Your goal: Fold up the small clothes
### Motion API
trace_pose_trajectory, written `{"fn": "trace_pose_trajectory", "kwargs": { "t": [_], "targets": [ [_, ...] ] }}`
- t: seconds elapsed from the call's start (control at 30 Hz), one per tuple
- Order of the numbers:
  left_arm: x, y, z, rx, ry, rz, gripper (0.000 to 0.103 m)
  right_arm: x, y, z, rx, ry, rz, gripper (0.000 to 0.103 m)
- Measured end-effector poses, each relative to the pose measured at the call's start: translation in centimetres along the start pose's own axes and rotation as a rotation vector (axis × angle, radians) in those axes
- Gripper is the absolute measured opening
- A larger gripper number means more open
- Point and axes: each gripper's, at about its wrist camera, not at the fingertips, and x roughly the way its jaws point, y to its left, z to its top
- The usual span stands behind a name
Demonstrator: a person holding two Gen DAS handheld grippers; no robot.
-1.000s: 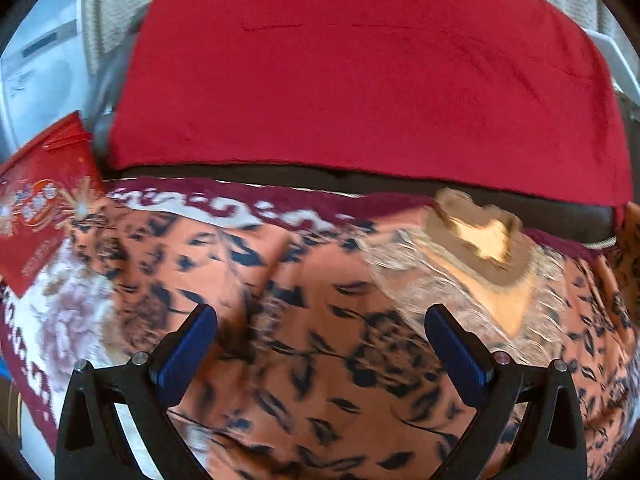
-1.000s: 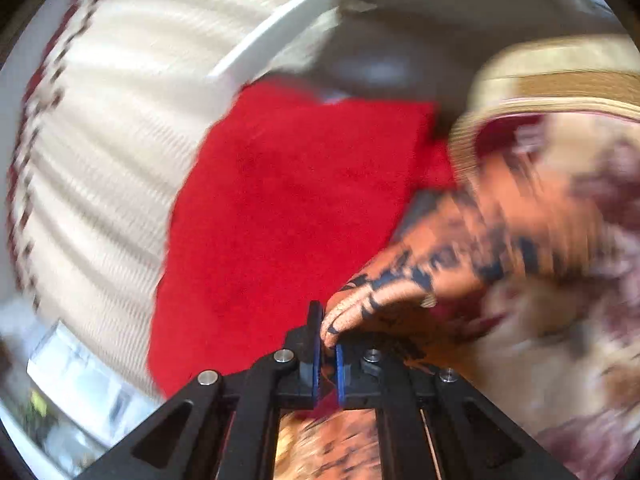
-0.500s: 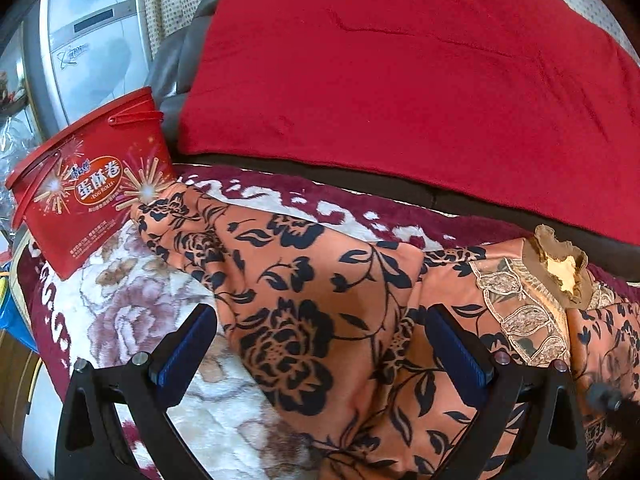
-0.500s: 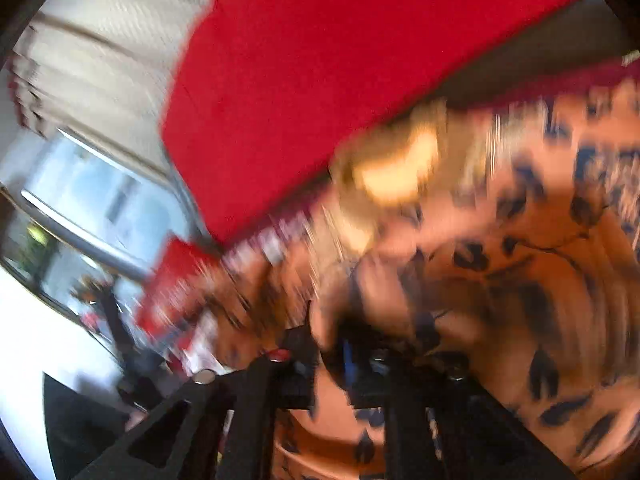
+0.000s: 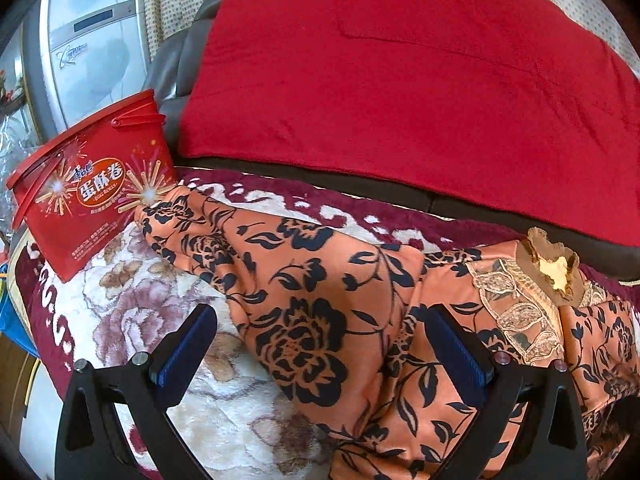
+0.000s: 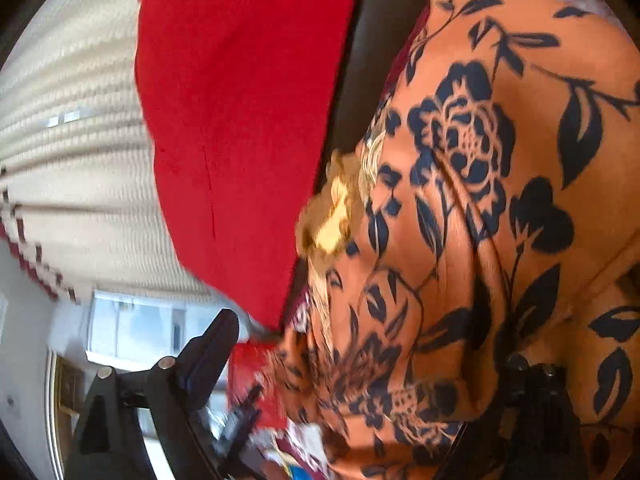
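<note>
Between both wide tongs (image 5: 320, 354), orange floral garment (image 5: 320, 300).

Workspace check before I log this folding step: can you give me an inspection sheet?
Surface: plush floral blanket, maroon border.
Job's things: orange garment with black flowers, lying rumpled across the blanket, lace neckline to the right.
Clutter: red egg-roll tub touching the garment's left end.
Grippers: left claw open above the garment; right claw has just been opening, cloth lying loose between its fingers.
Cables: nothing seen.
Surroundings: red blanket over a dark sofa, cream curtain, white appliance.
</note>
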Motion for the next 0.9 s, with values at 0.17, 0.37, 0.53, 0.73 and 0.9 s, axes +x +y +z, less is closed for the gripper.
{"fn": "trace_pose_trajectory", "kwargs": {
  "t": [0.17, 0.37, 0.53, 0.73, 0.9],
  "targets": [
    [0.4, 3.2, 0.7, -0.081, 0.016, 0.018, 0.103, 2.5, 7.9, -2.4, -0.216, 0.035, -0.012, 0.092],
    [0.8, 7.7, 0.9, -0.196, 0.029, 0.058, 0.103, 8.2, 15.5, -7.7, -0.461, 0.232, 0.023, 0.092],
    [1.3, 9.6, 1.1, -0.211, 0.051, 0.064, 0.103, 7.8, 14.4, -8.1, -0.478, 0.246, -0.014, 0.092],
    [2.5, 15.7, 1.1, -0.366, 0.085, 0.094, 0.103, 6.3, 8.8, -6.0, -0.482, 0.221, -0.228, 0.078],
    [4.7, 20.3, -0.3, -0.559, 0.155, -0.044, 0.103, 6.0, 3.3, -4.8, -0.463, 0.261, -0.32, 0.059]
  ]
}}
